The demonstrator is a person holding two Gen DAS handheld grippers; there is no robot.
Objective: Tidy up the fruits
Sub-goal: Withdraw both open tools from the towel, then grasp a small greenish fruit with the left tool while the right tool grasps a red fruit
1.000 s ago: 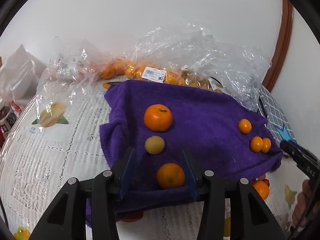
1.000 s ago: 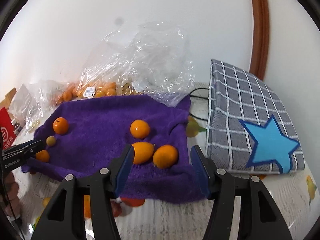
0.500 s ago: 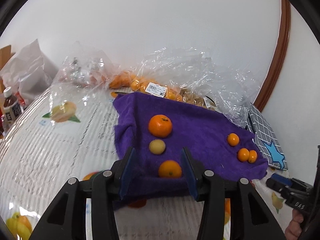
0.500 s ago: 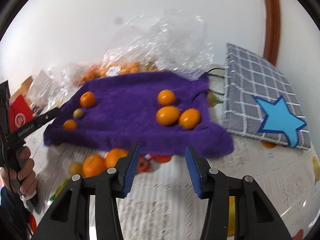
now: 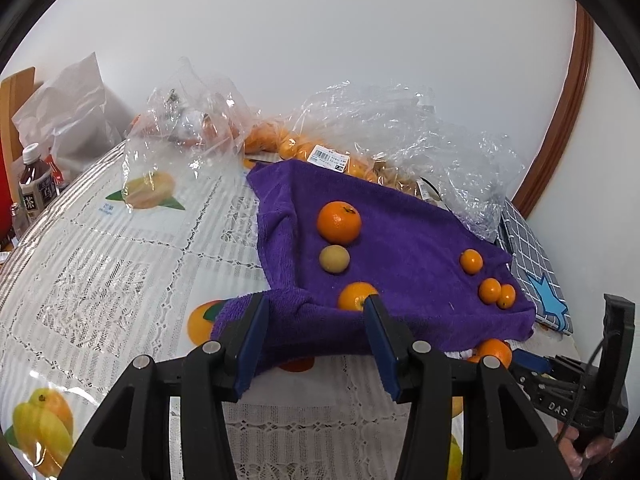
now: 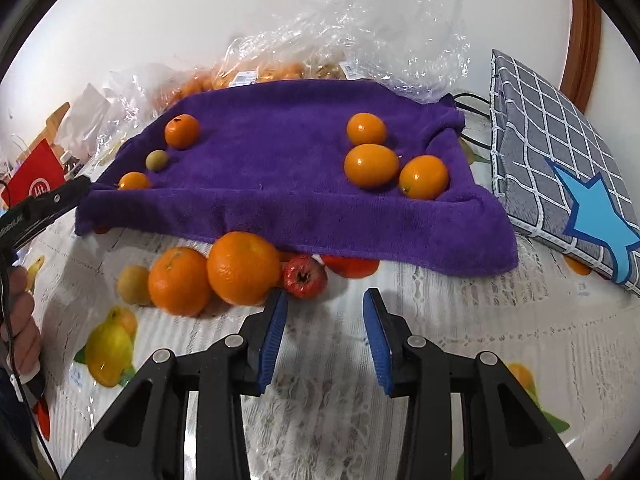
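Lace-covered surface (image 6: 460, 332), white wall behind | fruit: small red apple (image 6: 305, 277) and large orange (image 6: 243, 267) at purple towel (image 6: 280, 152) edge | right gripper (image 6: 323, 334) fingers wide, empty; left gripper (image 5: 314, 340) fingers wide, empty | advice: centre the apple between the fingers; avoid nudging the orange

Worktop (image 6: 460, 344) covered in white lace cloth printed with fruit pictures. Purple towel (image 6: 280, 168) spread across the middle. Directly on the cloth at the towel's 7 o'clock edge: two oranges (image 6: 244, 268) touching each other, a small red apple (image 6: 305, 277) just beside them, a pale yellowish fruit (image 6: 133, 285) at their 9 o'clock. Grey checked pouch with blue star (image 6: 560, 168) at 3 o'clock. Clear plastic bags (image 5: 400, 136) of fruit at 12 o'clock; bottle (image 5: 36, 192) far at 9 o'clock.
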